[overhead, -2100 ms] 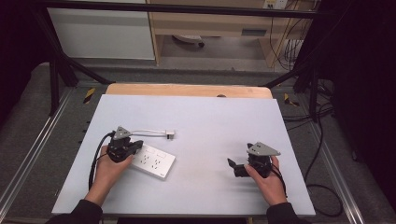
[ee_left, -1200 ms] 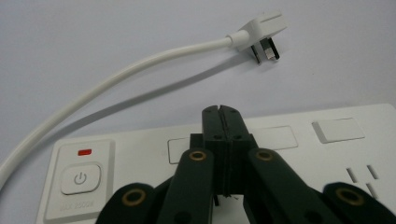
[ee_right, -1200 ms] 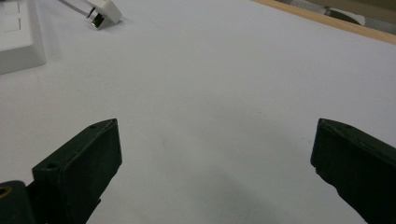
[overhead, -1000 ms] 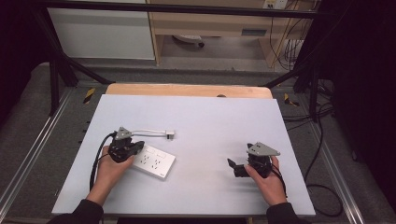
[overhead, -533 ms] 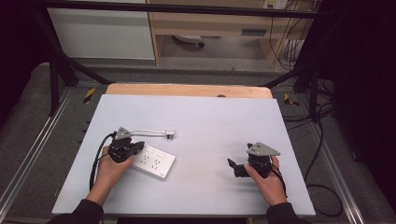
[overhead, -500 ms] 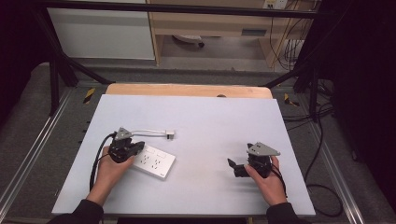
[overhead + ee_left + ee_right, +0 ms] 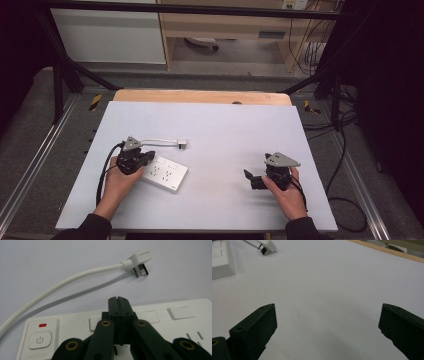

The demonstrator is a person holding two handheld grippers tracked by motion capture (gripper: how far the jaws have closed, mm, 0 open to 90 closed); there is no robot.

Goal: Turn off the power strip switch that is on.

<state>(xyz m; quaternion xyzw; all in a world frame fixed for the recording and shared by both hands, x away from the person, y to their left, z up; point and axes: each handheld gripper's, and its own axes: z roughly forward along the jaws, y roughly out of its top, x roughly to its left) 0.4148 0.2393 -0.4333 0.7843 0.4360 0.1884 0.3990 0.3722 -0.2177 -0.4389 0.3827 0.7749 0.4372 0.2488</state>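
My left gripper (image 7: 118, 305), jaws clenched empty, hovers over the power strip (image 7: 164, 173); its plug (image 7: 139, 262) lies unplugged on the tabletop (image 7: 225, 130) — my right gripper (image 7: 327, 322) waits released, so no step looks done.

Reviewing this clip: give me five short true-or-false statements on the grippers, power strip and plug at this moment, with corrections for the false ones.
1. The left gripper has its jaws pressed together over the power strip. True.
2. The right gripper is closed. False: its jaws stand wide apart over bare table.
3. The plug is inserted in the strip. False: it lies loose on the table, beyond the strip.
4. The strip's power button sits below a small red indicator in the left gripper view. True.
5. The right gripper holds the white cable. False: it holds nothing.
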